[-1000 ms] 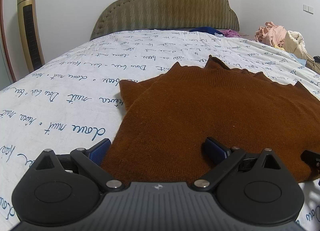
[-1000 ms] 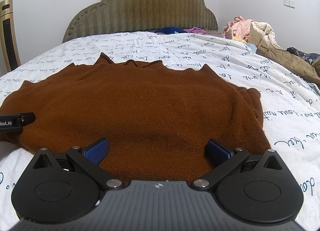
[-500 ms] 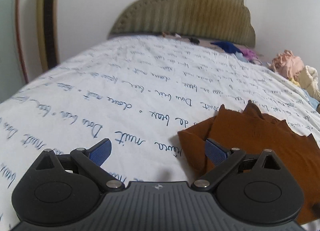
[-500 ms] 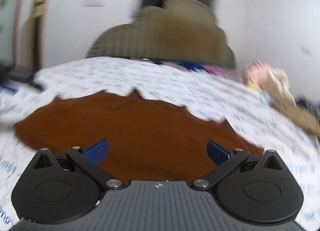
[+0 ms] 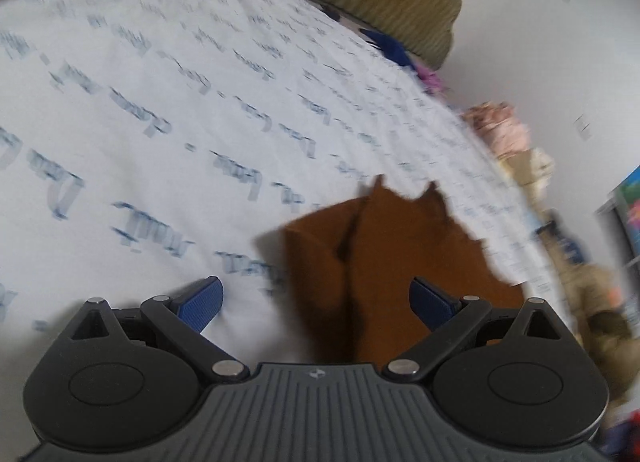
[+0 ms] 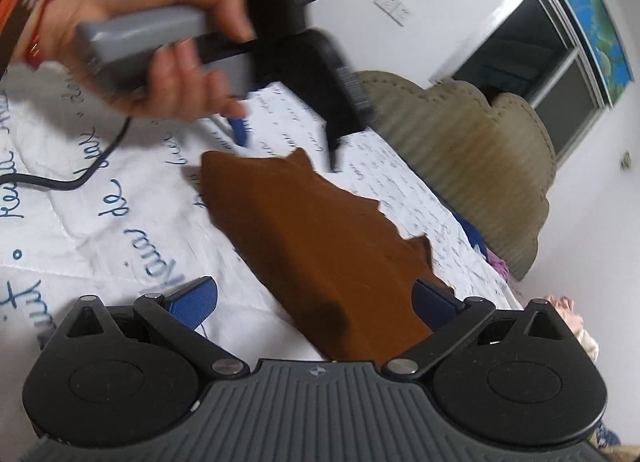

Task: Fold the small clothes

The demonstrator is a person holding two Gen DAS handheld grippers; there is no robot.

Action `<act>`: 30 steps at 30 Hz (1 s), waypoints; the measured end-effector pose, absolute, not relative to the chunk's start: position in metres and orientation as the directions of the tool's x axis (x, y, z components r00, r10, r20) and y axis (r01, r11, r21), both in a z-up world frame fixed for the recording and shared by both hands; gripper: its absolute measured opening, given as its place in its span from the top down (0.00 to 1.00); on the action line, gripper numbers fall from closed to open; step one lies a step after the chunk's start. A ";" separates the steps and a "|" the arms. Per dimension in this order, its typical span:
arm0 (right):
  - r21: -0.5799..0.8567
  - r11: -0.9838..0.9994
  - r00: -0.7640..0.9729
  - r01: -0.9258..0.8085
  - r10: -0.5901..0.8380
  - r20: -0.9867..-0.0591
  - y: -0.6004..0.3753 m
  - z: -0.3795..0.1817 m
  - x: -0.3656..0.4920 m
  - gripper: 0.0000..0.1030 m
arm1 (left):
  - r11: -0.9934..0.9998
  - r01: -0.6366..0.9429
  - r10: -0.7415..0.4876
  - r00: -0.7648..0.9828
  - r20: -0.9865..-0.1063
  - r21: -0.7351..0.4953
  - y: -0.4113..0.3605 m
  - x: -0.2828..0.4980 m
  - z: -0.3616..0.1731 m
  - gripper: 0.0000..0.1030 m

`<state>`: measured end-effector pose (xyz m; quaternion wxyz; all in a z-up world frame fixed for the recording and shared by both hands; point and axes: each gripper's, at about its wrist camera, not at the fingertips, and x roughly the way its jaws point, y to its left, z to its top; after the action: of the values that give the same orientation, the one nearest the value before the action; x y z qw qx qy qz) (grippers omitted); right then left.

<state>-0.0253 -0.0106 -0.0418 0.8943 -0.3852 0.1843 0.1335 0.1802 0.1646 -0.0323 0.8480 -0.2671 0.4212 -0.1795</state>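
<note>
Sweater (image 6: 320,230) unchanged, both tongs now lifted, tilted

There was one brown sweater (image 6: 320,238) on one bed (image 5: 160,142) with one padded headboard (image 6: 460,142). Two grippers were in view, left (image 5: 316,302) and right (image 6: 314,300), and one hand (image 6: 132,42).

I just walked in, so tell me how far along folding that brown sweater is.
Early stage. Done: the brown sweater lies spread on the bed sheet, one sleeve apparently folded over. In hand: nothing; the left gripper and right gripper are both open above the sweater's edges. Left: the remaining folds, plus the clothes pile beyond.
</note>
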 end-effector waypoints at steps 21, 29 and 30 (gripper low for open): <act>-0.692 0.645 0.916 -0.326 0.033 -0.401 0.033 -0.070 0.020 0.82 | 0.793 0.104 -0.570 0.472 -0.672 -0.600 0.104 0.265 -0.044 0.68; -0.678 0.665 0.927 -0.314 0.059 -0.371 0.024 -0.064 0.007 0.89 | 0.875 0.144 -0.464 0.524 -0.714 -0.463 0.088 0.246 -0.023 0.87; -0.675 0.670 0.930 -0.309 0.062 -0.363 0.022 -0.062 0.004 0.89 | 0.883 0.153 -0.451 0.534 -0.715 -0.443 0.084 0.243 -0.016 0.87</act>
<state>0.0042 0.0218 -0.0617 0.9002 -0.3929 0.1568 0.1031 0.2426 0.0840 -0.0160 0.8599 -0.1656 0.4497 -0.1758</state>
